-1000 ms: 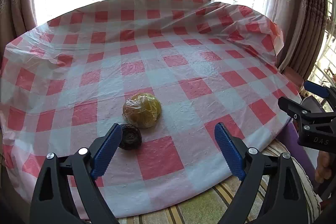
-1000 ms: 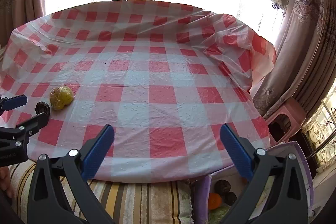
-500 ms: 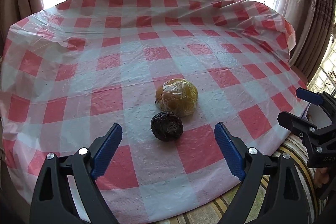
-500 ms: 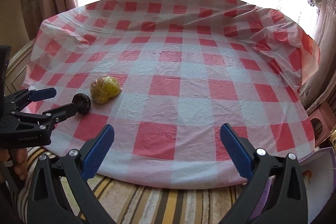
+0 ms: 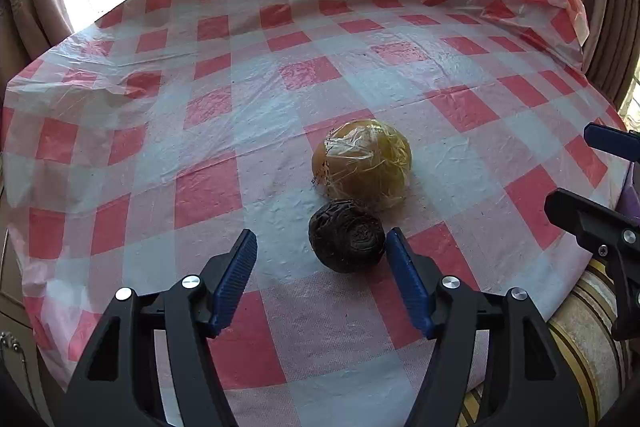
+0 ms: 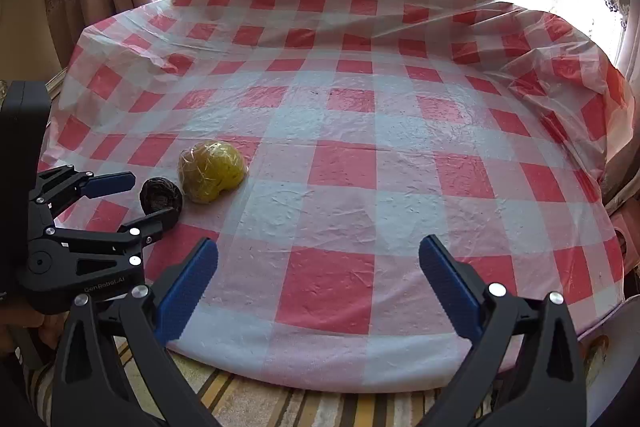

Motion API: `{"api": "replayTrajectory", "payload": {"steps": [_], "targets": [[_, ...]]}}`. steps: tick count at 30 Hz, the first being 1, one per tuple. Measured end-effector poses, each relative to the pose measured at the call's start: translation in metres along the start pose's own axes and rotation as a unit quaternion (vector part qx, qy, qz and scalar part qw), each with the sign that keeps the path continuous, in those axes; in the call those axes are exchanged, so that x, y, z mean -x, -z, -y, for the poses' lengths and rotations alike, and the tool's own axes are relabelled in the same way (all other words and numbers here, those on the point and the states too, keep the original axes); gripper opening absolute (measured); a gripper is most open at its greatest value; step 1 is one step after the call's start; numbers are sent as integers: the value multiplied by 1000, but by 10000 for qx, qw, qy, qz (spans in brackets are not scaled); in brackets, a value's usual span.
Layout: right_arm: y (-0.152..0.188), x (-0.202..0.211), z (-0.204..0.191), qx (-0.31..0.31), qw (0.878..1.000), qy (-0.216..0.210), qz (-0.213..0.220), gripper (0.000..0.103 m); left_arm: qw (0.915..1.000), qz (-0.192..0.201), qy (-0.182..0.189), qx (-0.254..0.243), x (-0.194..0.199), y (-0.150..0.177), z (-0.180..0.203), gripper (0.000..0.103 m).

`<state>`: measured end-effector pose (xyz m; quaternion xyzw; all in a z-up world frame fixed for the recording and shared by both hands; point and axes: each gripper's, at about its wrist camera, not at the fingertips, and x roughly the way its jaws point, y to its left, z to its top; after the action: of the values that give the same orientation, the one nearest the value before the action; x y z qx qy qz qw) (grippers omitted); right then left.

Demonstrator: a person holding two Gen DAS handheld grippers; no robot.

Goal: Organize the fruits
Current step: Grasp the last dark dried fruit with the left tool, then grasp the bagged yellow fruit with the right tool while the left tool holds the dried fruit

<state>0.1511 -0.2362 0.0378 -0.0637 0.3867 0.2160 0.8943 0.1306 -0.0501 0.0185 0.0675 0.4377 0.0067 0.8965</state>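
Two fruits lie near; left gripper (image 5: 320,259), jaws half-open, just closing around dark fruit (image 5: 346,235), must advance; right gripper (image 6: 318,283) wide, empty.

The left gripper (image 5: 320,259) hangs low over the counter (image 5: 224,95), which wears a red-and-white checked plastic cloth. Its jaws have just been closing; the dark wrinkled fruit (image 5: 346,235) sits between the blue fingers (image 5: 234,277), just beside the right one. Behind it, touching, lies a yellow fruit in plastic wrap (image 5: 362,163). The right gripper (image 5: 600,187) pokes in at the right edge.
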Motion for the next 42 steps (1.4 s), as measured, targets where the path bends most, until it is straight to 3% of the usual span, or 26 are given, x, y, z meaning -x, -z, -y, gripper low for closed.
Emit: {"api": "replayTrajectory", "payload": {"steps": [7,9,11,18,22,27,32,42], "targets": [[-6,-11,1,-94,9998,-159,-34,101,9999,-37,6,-106,-6,0,4,65],[-7,-14,-1,-103,9997,-193,-54,101,10000,-13,20,-88,-6,1,2,57],[-10,-17,-3,-87,9997,-225,-64,101,10000,7,28,-10,-5,2,-1,42],[-20,-27,-20,38,9995,-308,-84,101,9980,56,180,607,-4,9,-27,41],[-26,-38,-32,56,9988,-434,-203,94,9938,108,142,1093,-3,14,-47,40],[-35,-51,-57,341,9980,-470,-257,93,9887,219,3,1486,1,20,-62,40],[-43,-63,-71,444,9974,-485,-296,92,9857,297,19,1660,3,24,-70,40],[-51,-91,-85,553,9955,-538,-544,78,9837,323,85,1770,3,28,-76,39]]}}
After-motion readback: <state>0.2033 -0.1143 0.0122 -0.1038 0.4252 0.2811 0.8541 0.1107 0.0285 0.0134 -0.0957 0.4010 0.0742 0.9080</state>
